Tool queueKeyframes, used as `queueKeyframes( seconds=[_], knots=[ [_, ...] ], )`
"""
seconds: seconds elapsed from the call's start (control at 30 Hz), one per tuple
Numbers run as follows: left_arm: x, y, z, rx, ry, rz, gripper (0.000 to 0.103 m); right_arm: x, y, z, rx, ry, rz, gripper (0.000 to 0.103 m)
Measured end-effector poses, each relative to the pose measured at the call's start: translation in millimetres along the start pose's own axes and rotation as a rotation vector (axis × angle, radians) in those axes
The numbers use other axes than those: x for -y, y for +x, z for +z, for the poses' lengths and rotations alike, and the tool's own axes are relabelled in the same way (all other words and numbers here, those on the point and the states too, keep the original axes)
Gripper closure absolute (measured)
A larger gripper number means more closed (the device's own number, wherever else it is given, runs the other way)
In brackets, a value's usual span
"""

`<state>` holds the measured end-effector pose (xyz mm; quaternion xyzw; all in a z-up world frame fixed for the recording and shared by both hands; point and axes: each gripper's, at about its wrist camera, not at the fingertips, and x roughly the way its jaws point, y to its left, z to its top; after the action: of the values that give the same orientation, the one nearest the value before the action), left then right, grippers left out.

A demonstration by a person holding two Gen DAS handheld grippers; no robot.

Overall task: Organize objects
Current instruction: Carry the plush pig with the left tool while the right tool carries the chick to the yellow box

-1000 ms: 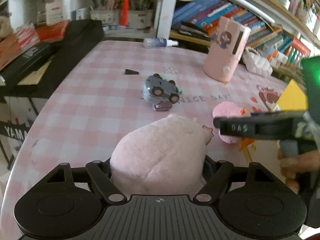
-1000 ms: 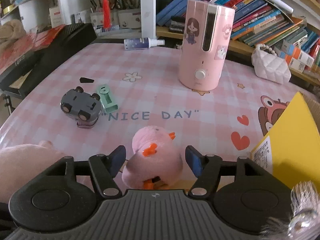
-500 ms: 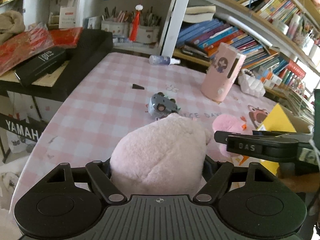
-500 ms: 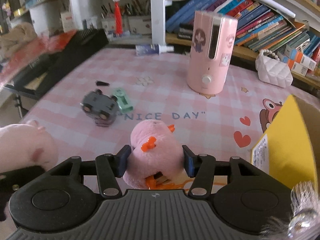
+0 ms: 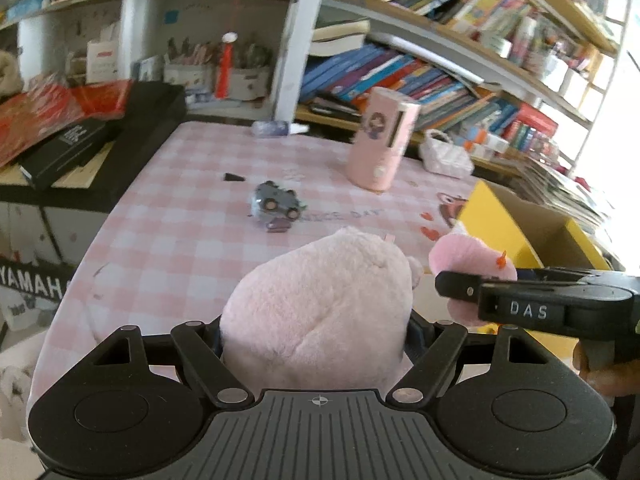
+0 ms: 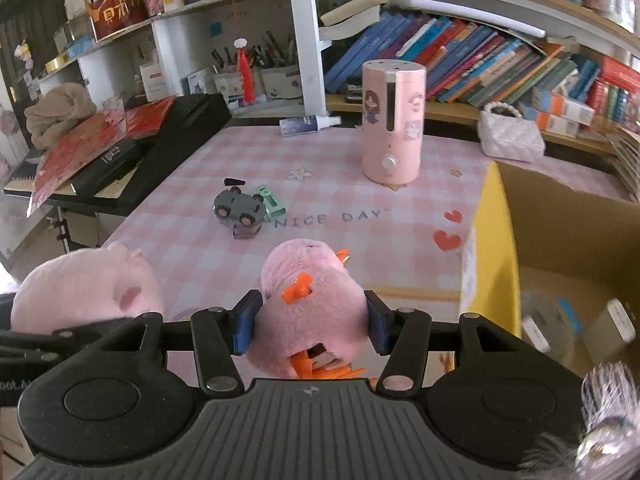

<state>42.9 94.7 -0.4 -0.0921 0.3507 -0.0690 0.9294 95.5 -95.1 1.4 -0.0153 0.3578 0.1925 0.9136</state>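
Left gripper clamped on pale pink plush, held above the checked table. Right gripper clamped on pink duck plush, beside the yellow-sided cardboard box. Grey toy car upturned mid-table.

Bookshelves and a keyboard flank the table.

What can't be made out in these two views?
- Left gripper fingertips: left view, buried behind the pale plush.
- Box contents: right view, blurred and cut off by the edge.
- Underside of the pink plush: right view, hidden by the right gripper.
- Book titles: too small.
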Motion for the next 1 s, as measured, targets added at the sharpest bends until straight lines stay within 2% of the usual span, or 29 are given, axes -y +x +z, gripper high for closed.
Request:
queueKeyframes(
  seconds=[0.23,0.6,1.0],
  knots=[
    [15,-16,-14,-0.009,0.063,-0.056,0.024,-2,-39,-34,0.019,0.023,-0.057,0.052],
    [38,-33,-38,-0.037,0.138,-0.142,0.024,0,-77,-72,0.017,0.098,-0.132,0.052],
    [69,-30,-55,-0.098,0.209,-0.261,0.024,20,-109,-112,-0.046,0.214,-0.244,0.052]
  ],
)
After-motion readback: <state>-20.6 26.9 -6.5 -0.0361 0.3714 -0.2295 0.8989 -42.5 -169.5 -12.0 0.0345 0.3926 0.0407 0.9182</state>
